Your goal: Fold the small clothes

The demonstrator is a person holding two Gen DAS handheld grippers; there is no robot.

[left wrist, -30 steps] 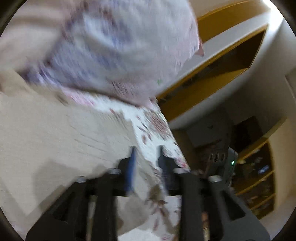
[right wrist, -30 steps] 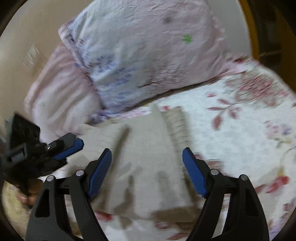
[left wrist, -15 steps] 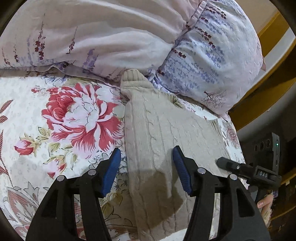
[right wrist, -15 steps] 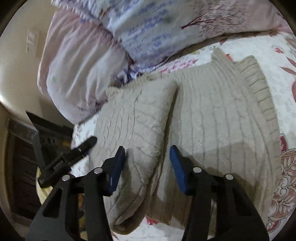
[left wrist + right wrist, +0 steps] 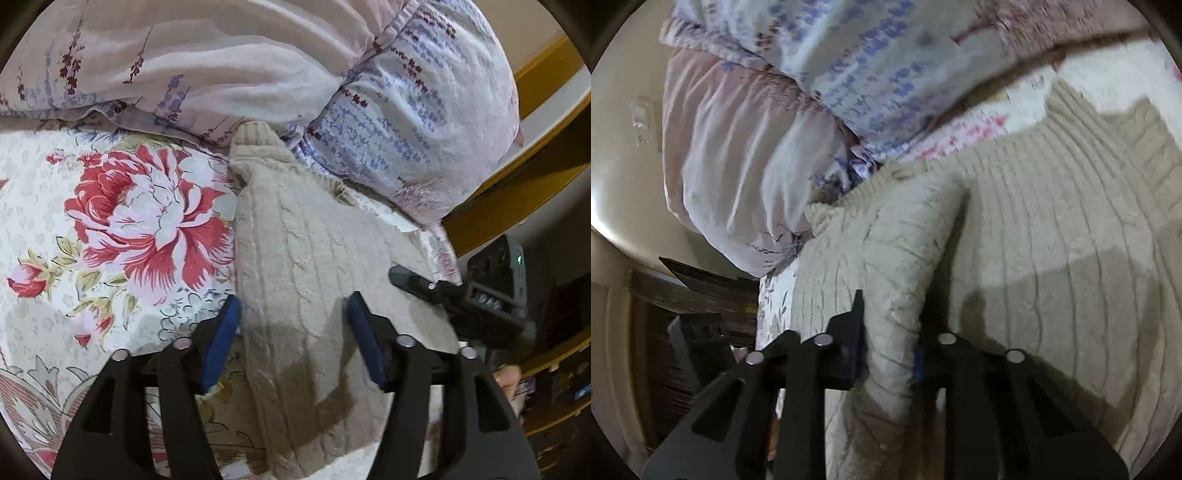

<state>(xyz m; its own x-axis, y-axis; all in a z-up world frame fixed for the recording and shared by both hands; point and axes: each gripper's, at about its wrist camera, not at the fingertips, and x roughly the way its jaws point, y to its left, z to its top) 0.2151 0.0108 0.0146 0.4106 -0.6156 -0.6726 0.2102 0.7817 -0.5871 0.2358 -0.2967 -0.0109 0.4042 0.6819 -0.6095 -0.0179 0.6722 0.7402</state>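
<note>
Bed: a bedspread [image 5: 55, 206] printed with big red and pink flowers, spread flat.
Pillows: two pillows lie at the head of the bed, a pale pink one [image 5: 192, 62] and one with blue and purple sprigs [image 5: 417, 122]; they touch each other.
Sweater: a beige cable-knit sweater [image 5: 314, 280] lies on the bedspread, its top end tucked against the pillows where they meet. One side is folded over the middle and forms a raised ridge [image 5: 886, 258].
Left gripper: the left gripper [image 5: 293, 336] hovers over the sweater's near part, blue pads spread wide, nothing between them.
Right gripper: the right gripper [image 5: 886, 354] has its jaws drawn narrow around the folded ridge of the sweater; it seems to be pinching it, though the picture is blurred there.
</note>
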